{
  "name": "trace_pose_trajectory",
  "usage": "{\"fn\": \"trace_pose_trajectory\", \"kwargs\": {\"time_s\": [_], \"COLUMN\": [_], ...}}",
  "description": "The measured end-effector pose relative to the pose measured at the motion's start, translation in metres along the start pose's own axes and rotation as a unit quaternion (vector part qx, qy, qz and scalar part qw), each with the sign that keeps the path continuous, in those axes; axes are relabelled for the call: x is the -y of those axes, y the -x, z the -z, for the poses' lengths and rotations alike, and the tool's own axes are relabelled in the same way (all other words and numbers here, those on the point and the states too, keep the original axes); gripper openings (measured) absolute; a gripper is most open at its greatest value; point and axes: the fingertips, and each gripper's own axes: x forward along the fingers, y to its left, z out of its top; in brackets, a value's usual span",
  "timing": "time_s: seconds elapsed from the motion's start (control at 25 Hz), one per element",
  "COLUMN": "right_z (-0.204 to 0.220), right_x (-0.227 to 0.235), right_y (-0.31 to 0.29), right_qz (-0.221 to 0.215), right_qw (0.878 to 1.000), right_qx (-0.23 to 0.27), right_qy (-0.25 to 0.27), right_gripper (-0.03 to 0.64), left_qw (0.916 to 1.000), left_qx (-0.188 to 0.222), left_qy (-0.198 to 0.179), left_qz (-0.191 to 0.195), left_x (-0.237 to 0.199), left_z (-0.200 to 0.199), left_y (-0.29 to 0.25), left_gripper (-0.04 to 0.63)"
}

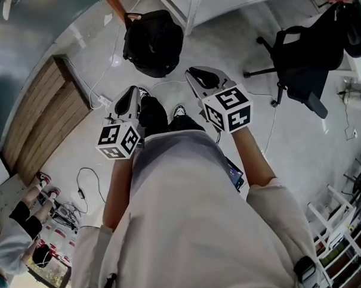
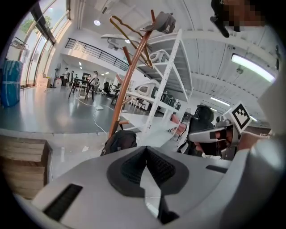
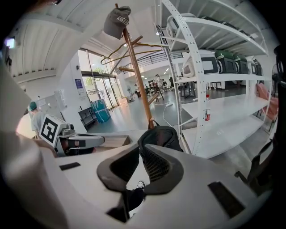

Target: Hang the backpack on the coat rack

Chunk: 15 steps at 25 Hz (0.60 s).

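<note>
Cap (image 3: 117, 20) atop coat rack (image 3: 136, 82), gripper views only

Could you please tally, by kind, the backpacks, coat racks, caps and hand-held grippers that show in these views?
Backpack: 1
Coat rack: 1
Cap: 1
Hand-held grippers: 2, the left hand-held gripper and the right hand-held gripper
Total: 5
</note>
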Motion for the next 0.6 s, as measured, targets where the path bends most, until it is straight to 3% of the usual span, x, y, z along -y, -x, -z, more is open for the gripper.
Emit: {"fn": "trace_pose_trajectory", "kwargs": {"time_s": [0.24,0.6], "right_z": [-0.007,-0.027], "right_x": [-0.014,-0.035], "right_y": [0.017,0.04], "right_qz": [-0.005,-0.008], "right_qw": [1.0,0.997], "right_qx": [0.007,0.05], "right_qy": [0.011,0.05], "right_gripper": [0.043,0.043], "left_qw": [0.9999,0.9991], "left_qx": [0.008,0.025], "left_qy": [0.003,-0.019], "left_qz": [0.011,-0.026], "left_x": [0.013,0.014], "left_z": [-0.013,-0.025], "left_y": [0.014,0.032], "left_gripper": [0.009,0.008]}}
